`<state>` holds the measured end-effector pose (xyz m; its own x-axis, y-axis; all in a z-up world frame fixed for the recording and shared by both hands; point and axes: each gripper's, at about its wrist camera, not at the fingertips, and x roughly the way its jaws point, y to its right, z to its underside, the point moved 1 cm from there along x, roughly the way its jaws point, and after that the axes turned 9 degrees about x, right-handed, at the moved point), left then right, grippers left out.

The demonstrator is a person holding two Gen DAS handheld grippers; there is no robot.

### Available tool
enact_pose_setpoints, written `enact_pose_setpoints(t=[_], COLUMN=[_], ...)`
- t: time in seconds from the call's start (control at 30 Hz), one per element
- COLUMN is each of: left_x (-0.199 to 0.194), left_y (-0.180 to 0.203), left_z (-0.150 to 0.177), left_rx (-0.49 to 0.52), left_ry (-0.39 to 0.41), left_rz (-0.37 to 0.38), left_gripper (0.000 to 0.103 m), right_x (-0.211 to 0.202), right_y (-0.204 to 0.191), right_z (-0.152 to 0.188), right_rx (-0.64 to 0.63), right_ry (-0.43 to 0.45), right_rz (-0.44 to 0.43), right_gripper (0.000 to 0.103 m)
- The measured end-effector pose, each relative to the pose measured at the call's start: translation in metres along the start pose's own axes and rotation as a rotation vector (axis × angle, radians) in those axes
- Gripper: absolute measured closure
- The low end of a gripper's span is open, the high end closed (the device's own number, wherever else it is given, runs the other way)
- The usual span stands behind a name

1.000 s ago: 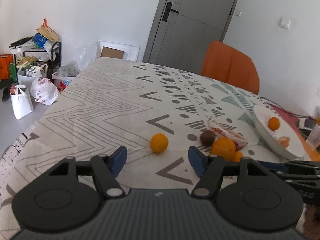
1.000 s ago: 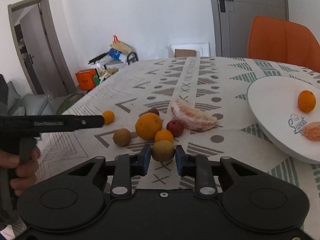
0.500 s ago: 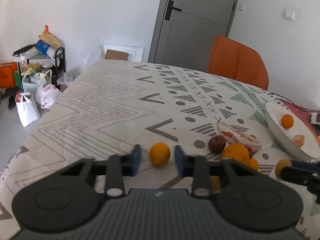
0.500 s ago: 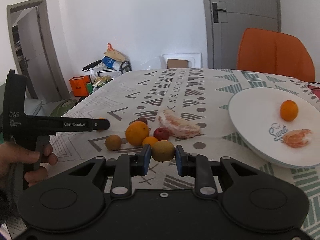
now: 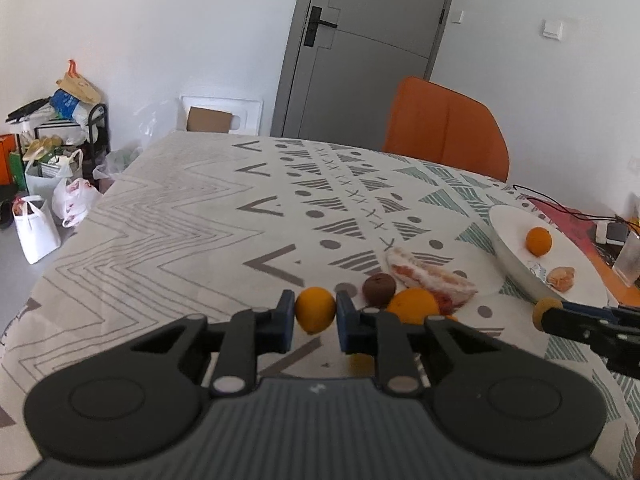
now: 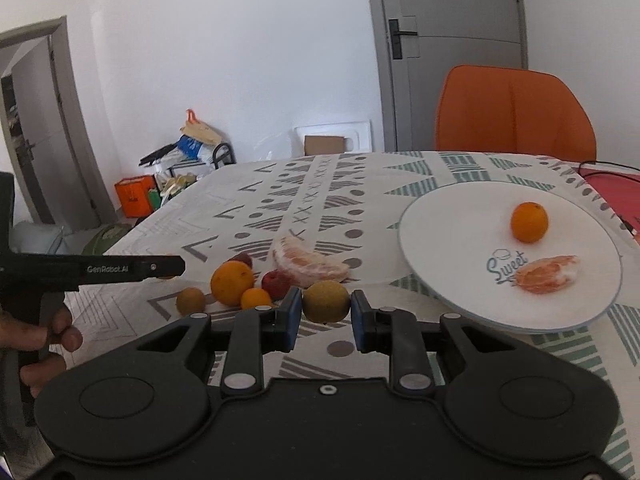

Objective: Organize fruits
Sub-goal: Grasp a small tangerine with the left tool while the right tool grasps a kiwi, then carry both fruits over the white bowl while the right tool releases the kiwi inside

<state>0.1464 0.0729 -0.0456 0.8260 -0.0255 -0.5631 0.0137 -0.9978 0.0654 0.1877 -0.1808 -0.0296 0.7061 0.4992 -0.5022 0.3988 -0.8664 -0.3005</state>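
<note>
Grippers both loaded: left gripper [image 5: 316, 315] pinches a small orange [image 5: 315, 310], right gripper [image 6: 325, 309] clamps a kiwi [image 6: 325, 302] near the plate [image 6: 440, 240].

Fruit pile [image 6: 256, 280] crowds table [image 6: 280, 184] nr plate [image 6: 440, 232].

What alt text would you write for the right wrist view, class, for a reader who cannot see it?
The right gripper holds a brownish-green fruit between its blue pads above a patterned tablecloth. Right of it, a white plate carries a small orange and a peeled citrus segment.
</note>
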Motion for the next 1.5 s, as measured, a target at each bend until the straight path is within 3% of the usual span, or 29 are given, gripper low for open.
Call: enact_pose_setpoints(t=[0.93, 1.5], left_x=[0.002, 0.014], left_y=[0.081, 0.148], left_z=[-0.023, -0.039], left_rx=[0.124, 0.238], left_ry=[0.005, 0.012], left_rz=[0.070, 0.112], left_gripper=[0.083, 0.083], right_x=[-0.034, -0.042], right_y=[0.071, 0.120], right_z=[-0.010, -0.006], right_rx=[0.128, 0.205], right_ry=[0.106, 0.120], right_rz=[0.049, 0.057], right_gripper=[0.078, 0.078])
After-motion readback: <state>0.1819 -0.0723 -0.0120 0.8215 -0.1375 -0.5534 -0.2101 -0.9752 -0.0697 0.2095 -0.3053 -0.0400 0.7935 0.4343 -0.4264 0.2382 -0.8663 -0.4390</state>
